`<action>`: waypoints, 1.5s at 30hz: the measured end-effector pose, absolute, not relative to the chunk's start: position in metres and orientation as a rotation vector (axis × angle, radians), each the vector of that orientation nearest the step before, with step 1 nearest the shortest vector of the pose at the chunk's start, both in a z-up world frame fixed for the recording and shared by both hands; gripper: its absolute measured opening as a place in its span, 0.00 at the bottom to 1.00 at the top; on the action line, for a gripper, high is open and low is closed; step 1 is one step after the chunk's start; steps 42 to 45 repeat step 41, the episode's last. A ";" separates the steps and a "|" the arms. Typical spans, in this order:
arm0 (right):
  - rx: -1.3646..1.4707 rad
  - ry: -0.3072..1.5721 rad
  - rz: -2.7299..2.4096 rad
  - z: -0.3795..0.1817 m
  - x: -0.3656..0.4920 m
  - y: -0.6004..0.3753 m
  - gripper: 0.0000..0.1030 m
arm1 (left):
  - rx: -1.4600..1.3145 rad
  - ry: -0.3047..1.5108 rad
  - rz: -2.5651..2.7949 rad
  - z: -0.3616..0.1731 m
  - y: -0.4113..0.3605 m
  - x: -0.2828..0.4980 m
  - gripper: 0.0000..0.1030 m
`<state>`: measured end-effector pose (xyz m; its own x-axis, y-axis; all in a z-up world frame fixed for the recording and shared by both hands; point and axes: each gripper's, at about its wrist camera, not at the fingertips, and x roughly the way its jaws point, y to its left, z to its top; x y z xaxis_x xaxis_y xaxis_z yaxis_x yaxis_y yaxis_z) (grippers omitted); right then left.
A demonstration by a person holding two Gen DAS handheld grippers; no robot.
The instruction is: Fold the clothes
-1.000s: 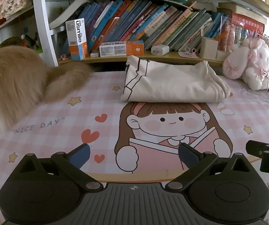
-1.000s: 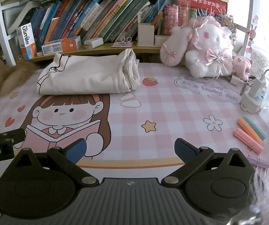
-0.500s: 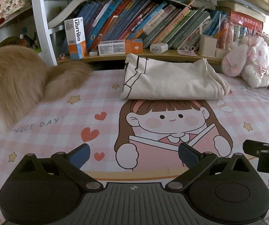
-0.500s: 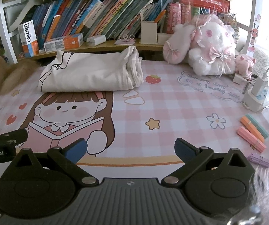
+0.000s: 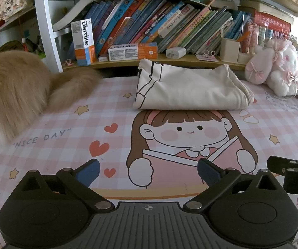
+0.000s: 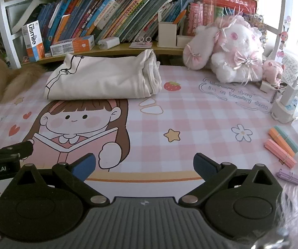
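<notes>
The left claw [image 5: 149,169] is held with its blue-padded fingers spread wide, nothing between them, low over the near part of the tabletop [image 5: 65,124], which is covered by a pink checked mat printed with a cartoon girl reading a book. The right claw [image 6: 144,162] is likewise held wide apart and empty, just beside the left one; part of each claw is seen at the edge of the other's view.

The cream-coloured folded cloth garment with dark line trim [image 5: 188,88] is laid flat at the far side of the tabletop, directly beyond the printed girl's head and just in front of the lower wooden bookshelf [image 5: 190,59]. Its layered folded edges are turned toward the right [image 6: 152,72]. It is well apart from both claws.

A tan long-haired furry animal [image 5: 14,91] is seen at the left of the tabletop, near the garment but not touching it. A white and pink plush rabbit [image 6: 229,47] is seated at the far right. Orange, pink and teal paper strips [image 6: 281,145] are laid near the right edge.
</notes>
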<state>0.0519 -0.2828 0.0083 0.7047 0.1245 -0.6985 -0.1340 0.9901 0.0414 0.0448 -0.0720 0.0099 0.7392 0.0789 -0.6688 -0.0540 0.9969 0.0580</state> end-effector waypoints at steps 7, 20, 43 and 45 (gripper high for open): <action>-0.014 0.779 0.146 0.008 0.052 -0.282 0.98 | 0.038 0.739 0.070 0.010 -0.072 0.044 0.98; -0.016 0.786 0.149 0.007 0.050 -0.281 0.98 | 0.041 0.754 0.058 0.009 -0.073 0.044 1.00; -0.029 0.817 0.118 -0.001 0.045 -0.268 0.98 | 0.003 0.766 0.021 0.005 -0.061 0.041 1.00; -0.029 0.817 0.118 -0.001 0.045 -0.268 0.98 | 0.003 0.766 0.021 0.005 -0.061 0.041 1.00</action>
